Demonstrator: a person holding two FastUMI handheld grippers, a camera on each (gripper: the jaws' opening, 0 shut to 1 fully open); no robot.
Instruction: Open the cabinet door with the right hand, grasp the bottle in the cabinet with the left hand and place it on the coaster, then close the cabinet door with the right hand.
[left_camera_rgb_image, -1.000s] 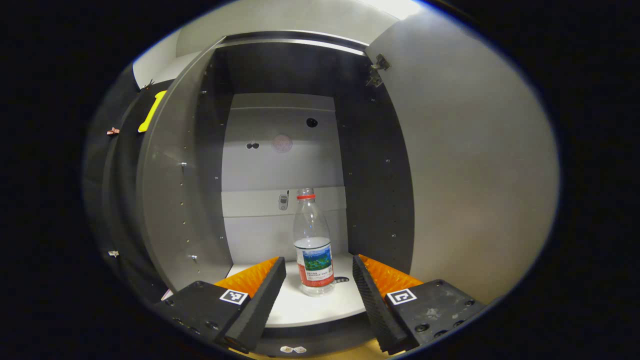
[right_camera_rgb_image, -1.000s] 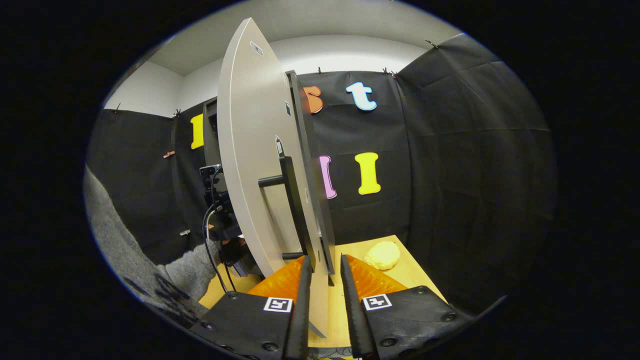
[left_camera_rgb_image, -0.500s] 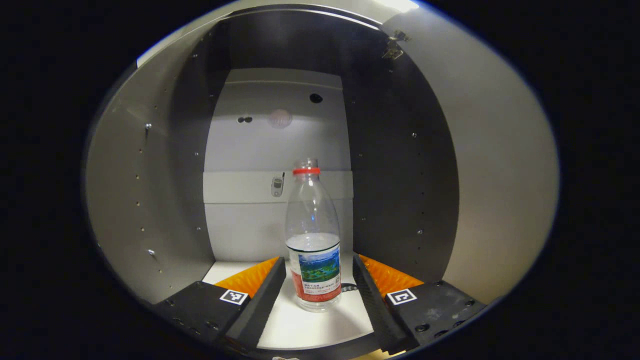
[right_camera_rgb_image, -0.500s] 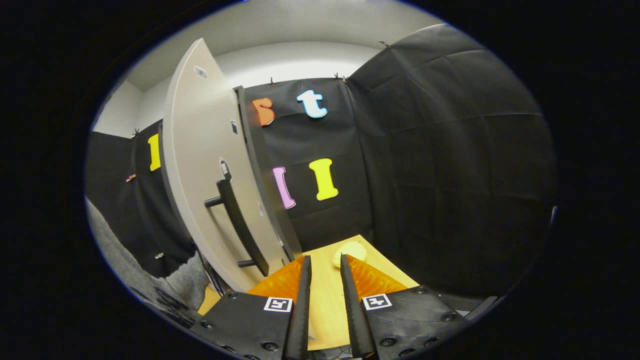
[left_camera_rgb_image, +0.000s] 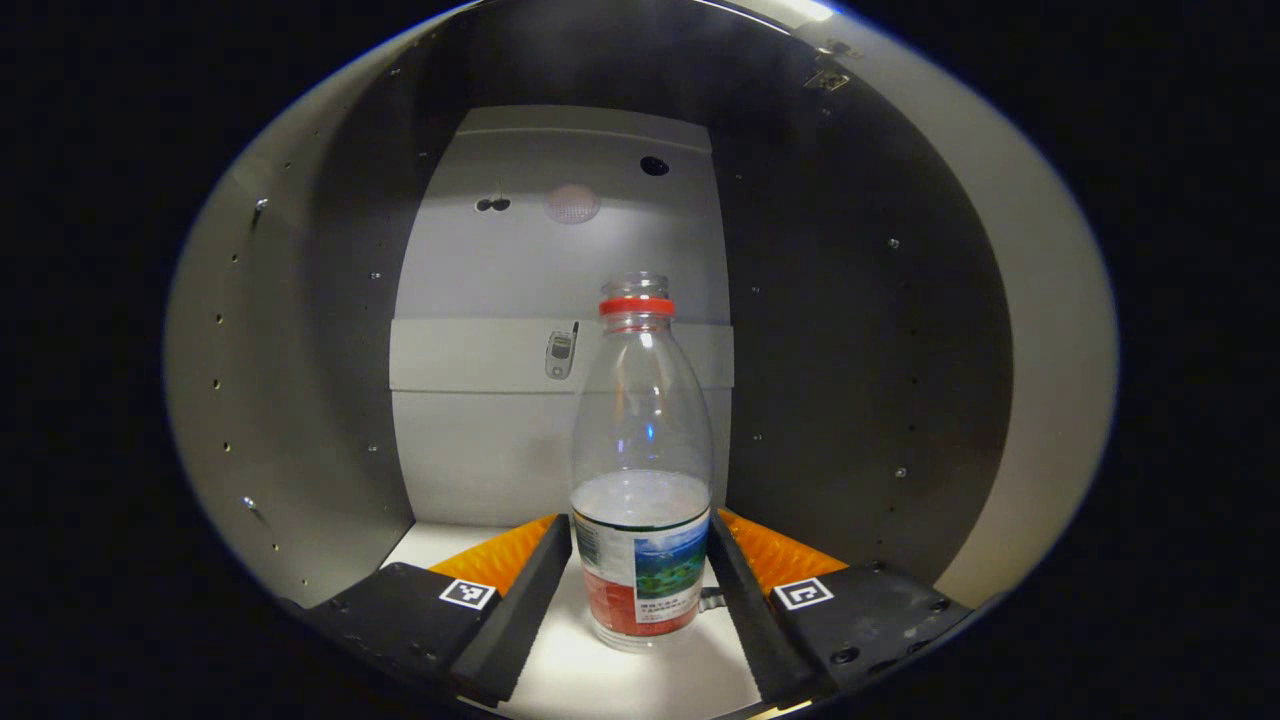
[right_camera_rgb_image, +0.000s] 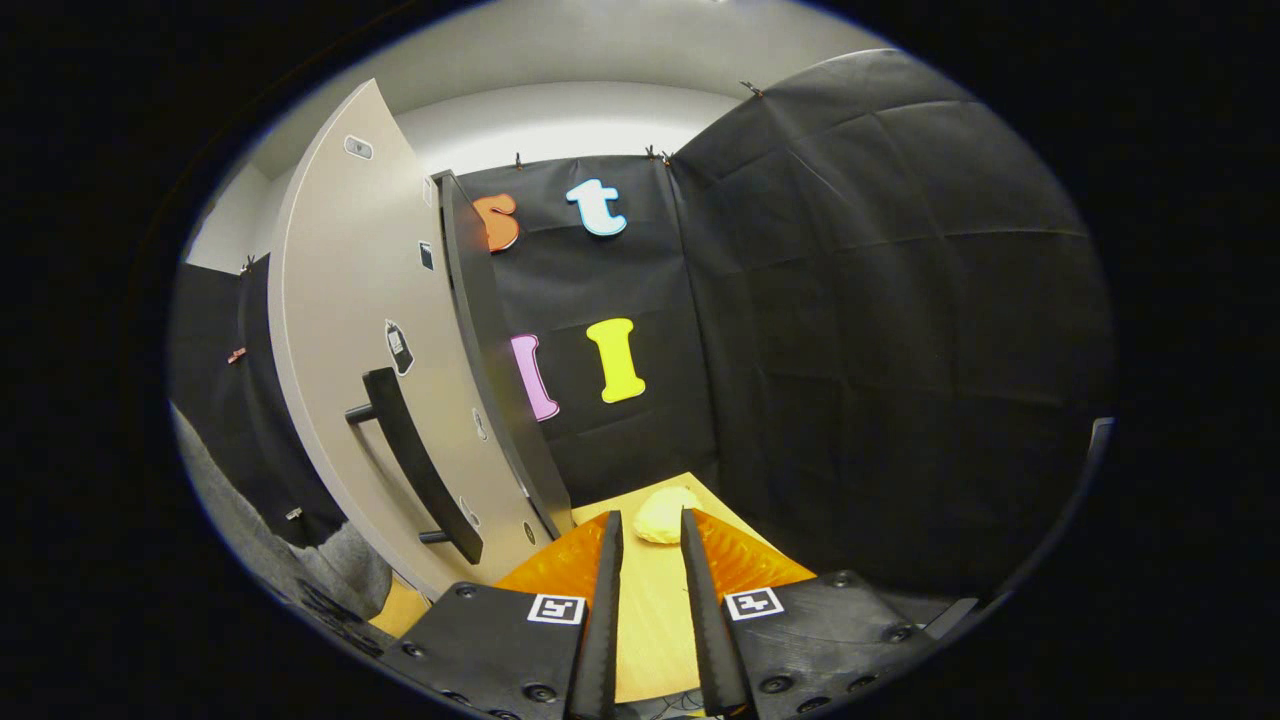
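left gripper view: the left tongs (left_camera_rgb_image: 640, 590) are seen spread apart with the water bottle (left_camera_rgb_image: 641, 470) standing upright between the fingers, on the white floor of the cabinet (left_camera_rgb_image: 300, 400); whether either finger already touches the label cannot be told. the bottle is judged light, being under half full, so it could be tipped or pushed back if one finger meets it before the other. it could also slip if the clear, smooth wall is squeezed too softly. in the right gripper view, the right tongs (right_camera_rgb_image: 646, 620) are held nearly together on nothing, beside the open cabinet door (right_camera_rgb_image: 340, 350) with its bar handle (right_camera_rgb_image: 420, 465); the door could be bumped into the reaching arm. counted: one bottle, one door, one handle, one yellowish lump (right_camera_rgb_image: 666, 514) on the bench (right_camera_rgb_image: 650, 620), two tongs.
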